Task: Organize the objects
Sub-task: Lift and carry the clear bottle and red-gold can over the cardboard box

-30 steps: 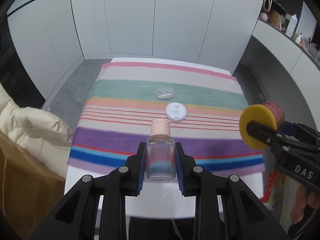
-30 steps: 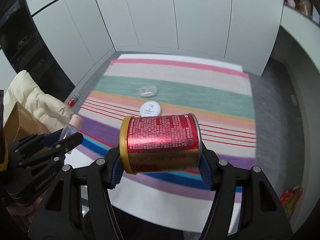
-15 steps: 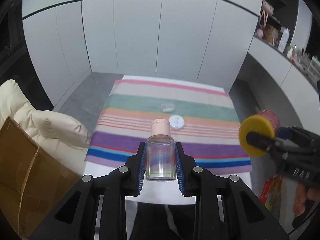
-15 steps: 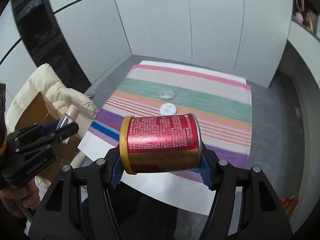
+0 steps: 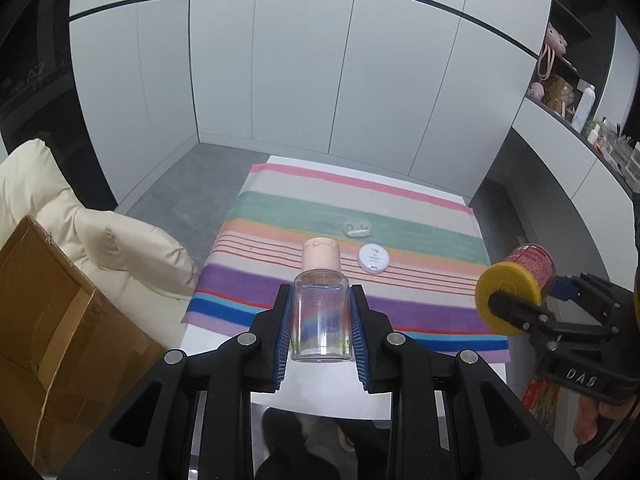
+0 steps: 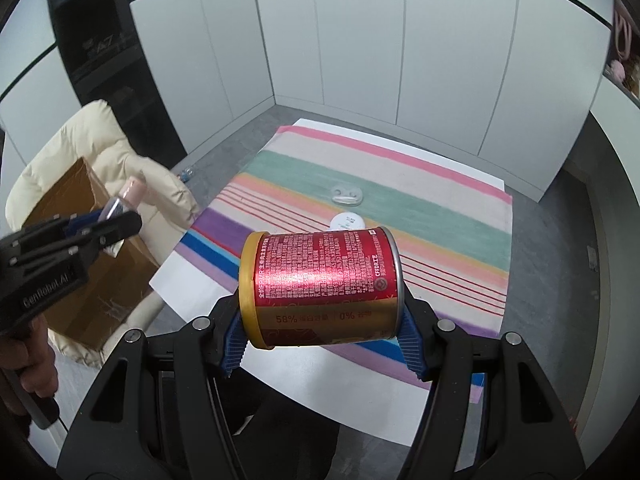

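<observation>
The cloth [image 5: 280, 280] is showing bands of pink, beige, green, orange, thin red lines, purple and blue over the white counter [image 5: 328, 388]. The clear bottle [image 5: 320, 320] is wearing a peach cap. The can [image 6: 324, 284] is gleaming red and gold with a yellow lid. The black left tool [image 5: 320, 332] and right tool [image 6: 322, 344] are carrying blue pads. A white round tin [image 5: 373, 258] is lying on the cloth.

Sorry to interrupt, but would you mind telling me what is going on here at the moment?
A person is tidying things off a table covered with a striped cloth, with a handheld gripper in each hand. The left gripper is shut on a clear bottle with a pink cap; the right gripper clamps a red can lying sideways. Both are held above the table's near edge. A white round tin and a clear case lie on the cloth.
</observation>
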`<action>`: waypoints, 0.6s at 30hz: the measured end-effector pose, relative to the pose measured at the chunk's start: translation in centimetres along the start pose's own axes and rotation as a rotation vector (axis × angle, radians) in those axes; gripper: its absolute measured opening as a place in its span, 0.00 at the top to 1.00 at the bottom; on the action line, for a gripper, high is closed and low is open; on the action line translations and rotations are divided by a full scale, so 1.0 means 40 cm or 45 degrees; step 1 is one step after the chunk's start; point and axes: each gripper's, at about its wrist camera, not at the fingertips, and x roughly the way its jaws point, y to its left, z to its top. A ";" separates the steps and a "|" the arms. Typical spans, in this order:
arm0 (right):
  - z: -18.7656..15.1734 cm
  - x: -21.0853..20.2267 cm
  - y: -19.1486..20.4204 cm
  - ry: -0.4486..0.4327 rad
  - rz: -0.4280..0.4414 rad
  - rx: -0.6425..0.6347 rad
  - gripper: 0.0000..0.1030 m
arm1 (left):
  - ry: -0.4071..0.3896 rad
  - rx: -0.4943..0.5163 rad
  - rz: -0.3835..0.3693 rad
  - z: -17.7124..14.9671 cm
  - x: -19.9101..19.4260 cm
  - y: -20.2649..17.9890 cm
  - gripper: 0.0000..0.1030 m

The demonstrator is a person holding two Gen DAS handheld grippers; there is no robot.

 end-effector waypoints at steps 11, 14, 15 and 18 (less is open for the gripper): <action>0.023 0.006 0.032 -0.046 0.006 -0.003 0.37 | 0.004 -0.029 0.001 -0.013 -0.001 0.026 0.73; 0.029 0.013 0.050 -0.049 0.018 0.000 0.37 | -0.010 -0.040 0.022 -0.014 -0.012 0.047 0.73; 0.031 0.016 0.057 -0.048 0.023 -0.005 0.37 | -0.015 -0.045 0.029 -0.014 -0.016 0.055 0.73; 0.036 0.025 0.085 -0.046 0.038 -0.024 0.37 | -0.026 -0.068 0.054 -0.019 -0.026 0.085 0.73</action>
